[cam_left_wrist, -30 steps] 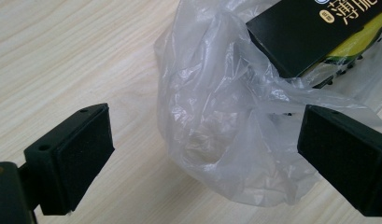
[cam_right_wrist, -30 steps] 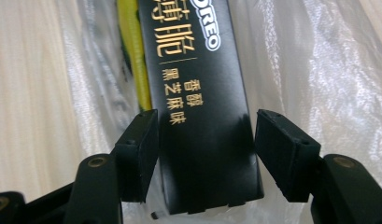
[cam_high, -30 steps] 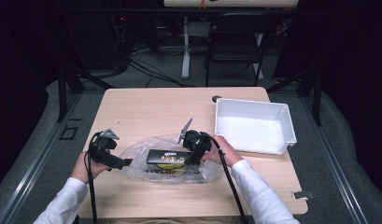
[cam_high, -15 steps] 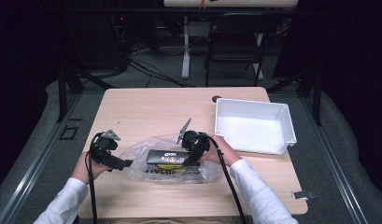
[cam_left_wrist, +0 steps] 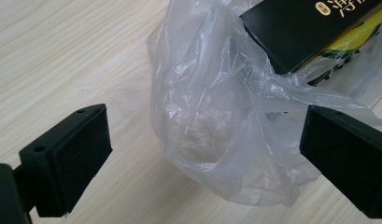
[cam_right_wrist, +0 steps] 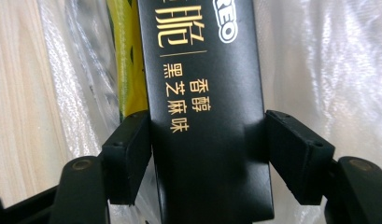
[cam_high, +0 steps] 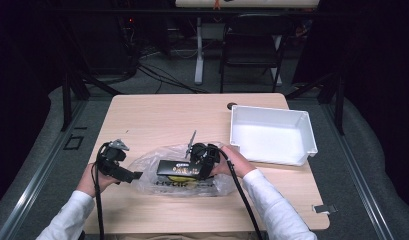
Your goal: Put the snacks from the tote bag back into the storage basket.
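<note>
Gold lettering runs down the black box: Chinese characters, and above them the cut-off letters "REO" in white. A yellow packet lies tight against the box, both on the clear plastic bag spread over the near middle of the desk. Faint dark print shows on the bag, too blurred to read. The right hand-held gripper straddles the box; its jaws have just been opening, the left pad at the box's edge and the right one slightly off it, so the box sits between them unclamped. The left hand-held gripper stands wide open around a crumpled fold of the bag, neither pad pressing it. A white tray sits to the right.
</note>
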`<state>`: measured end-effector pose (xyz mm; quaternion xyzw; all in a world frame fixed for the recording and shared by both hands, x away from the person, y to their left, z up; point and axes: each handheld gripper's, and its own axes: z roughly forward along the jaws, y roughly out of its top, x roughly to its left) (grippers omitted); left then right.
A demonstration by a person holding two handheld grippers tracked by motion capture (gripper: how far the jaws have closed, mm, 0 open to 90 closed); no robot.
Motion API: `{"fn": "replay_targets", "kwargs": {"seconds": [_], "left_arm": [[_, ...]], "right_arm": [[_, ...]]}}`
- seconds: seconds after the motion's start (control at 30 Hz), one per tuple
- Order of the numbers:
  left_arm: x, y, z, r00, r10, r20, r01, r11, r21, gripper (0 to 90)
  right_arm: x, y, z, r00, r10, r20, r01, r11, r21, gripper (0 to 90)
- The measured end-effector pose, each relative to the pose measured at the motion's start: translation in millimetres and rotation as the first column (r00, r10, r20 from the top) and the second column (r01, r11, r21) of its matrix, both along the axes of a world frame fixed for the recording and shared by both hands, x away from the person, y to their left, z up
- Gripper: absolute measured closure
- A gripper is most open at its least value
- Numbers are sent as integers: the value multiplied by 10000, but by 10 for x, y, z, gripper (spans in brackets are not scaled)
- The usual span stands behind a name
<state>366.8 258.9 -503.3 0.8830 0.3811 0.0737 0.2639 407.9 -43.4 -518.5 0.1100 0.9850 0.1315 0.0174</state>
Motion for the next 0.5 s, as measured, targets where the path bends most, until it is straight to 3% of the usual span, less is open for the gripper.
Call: {"fn": "replay_targets", "kwargs": {"seconds": [0.17,0.5], "left_arm": [[3,-4,-10,10000,-27,-55,27,10000,52,19],[10,-19,-27,9999,-97,-139,98,9999,105,16]], "right_arm": [[9,58,-41,9999,81,-61,-83,9993,-371,326],[23,130,-78,9998,166,-143,-175,9976,-676,333]]}}
